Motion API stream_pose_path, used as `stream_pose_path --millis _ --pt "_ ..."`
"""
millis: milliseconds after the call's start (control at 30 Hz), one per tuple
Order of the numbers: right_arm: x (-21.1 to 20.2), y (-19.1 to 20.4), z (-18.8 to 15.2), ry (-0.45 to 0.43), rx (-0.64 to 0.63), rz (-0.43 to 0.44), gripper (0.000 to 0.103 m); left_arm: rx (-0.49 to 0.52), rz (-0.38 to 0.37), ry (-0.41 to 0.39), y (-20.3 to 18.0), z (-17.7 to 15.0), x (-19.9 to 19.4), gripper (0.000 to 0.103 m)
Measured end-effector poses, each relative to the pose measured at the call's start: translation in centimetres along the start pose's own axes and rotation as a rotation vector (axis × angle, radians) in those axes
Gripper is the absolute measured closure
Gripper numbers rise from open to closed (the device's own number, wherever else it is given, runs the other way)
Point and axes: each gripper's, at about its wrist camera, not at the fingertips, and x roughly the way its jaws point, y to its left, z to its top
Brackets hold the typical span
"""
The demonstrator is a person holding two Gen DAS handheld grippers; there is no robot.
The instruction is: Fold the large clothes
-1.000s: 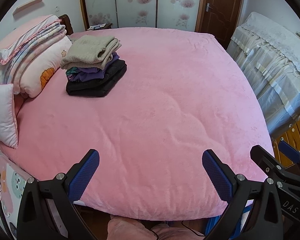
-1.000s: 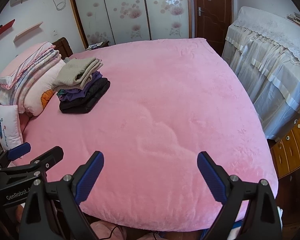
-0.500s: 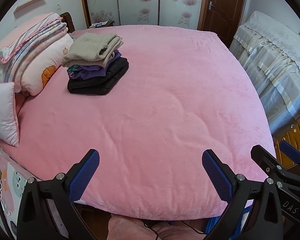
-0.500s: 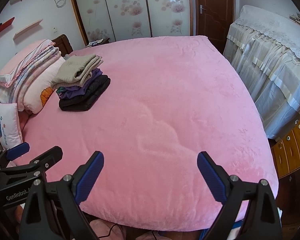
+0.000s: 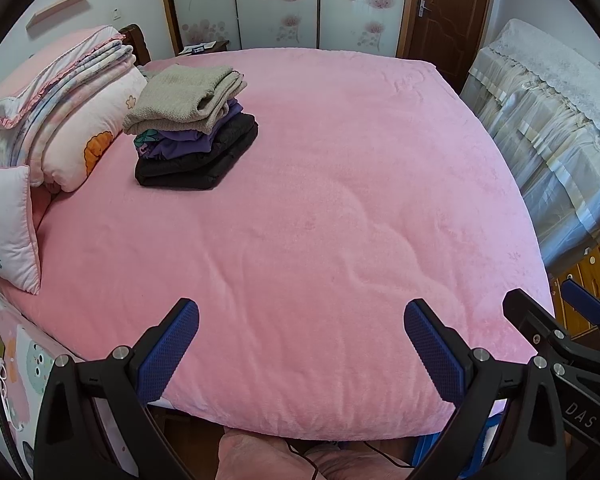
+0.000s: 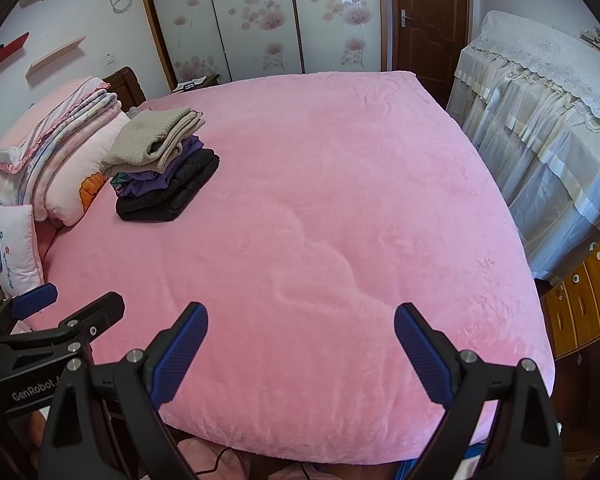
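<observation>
A stack of folded clothes [image 5: 192, 132] lies on the pink bed [image 5: 320, 220] at the far left, beige on top, purple in the middle, black below. It also shows in the right wrist view [image 6: 162, 168]. My left gripper [image 5: 300, 344] is open and empty above the bed's near edge. My right gripper [image 6: 300, 344] is open and empty beside it, over the same edge of the bed [image 6: 320, 240]. Each gripper shows at the side of the other's view.
Pillows and folded bedding [image 5: 56, 120] lie left of the stack. A small white cushion [image 5: 8, 228] sits at the bed's left edge. A cloth-covered piece of furniture [image 5: 552, 128] and wooden drawers [image 6: 588, 292] stand to the right. Wardrobe doors [image 5: 284, 4] are behind.
Both grippers have stayed open. Both views have drifted slightly, so the clothes stack sits a little lower in the left view and further right in the right view.
</observation>
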Motion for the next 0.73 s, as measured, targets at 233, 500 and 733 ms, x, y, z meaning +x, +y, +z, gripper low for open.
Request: stream_pose_path --millis 233,500,733 --pt "0.06 -0.22 0.05 0.001 0.0 0.002 0.008 0.001 0.003 0.001 -0.07 -0.04 -0.02 0.001" --pt "0.02 -0.25 0.09 0.003 0.002 0.004 0.008 0.002 0.004 0.004 -0.06 -0.11 -0.04 0.001" --pt "0.16 -0.62 0.14 0.003 0.004 0.004 0.008 0.008 0.003 0.011 -0.09 -0.26 0.08 0.001"
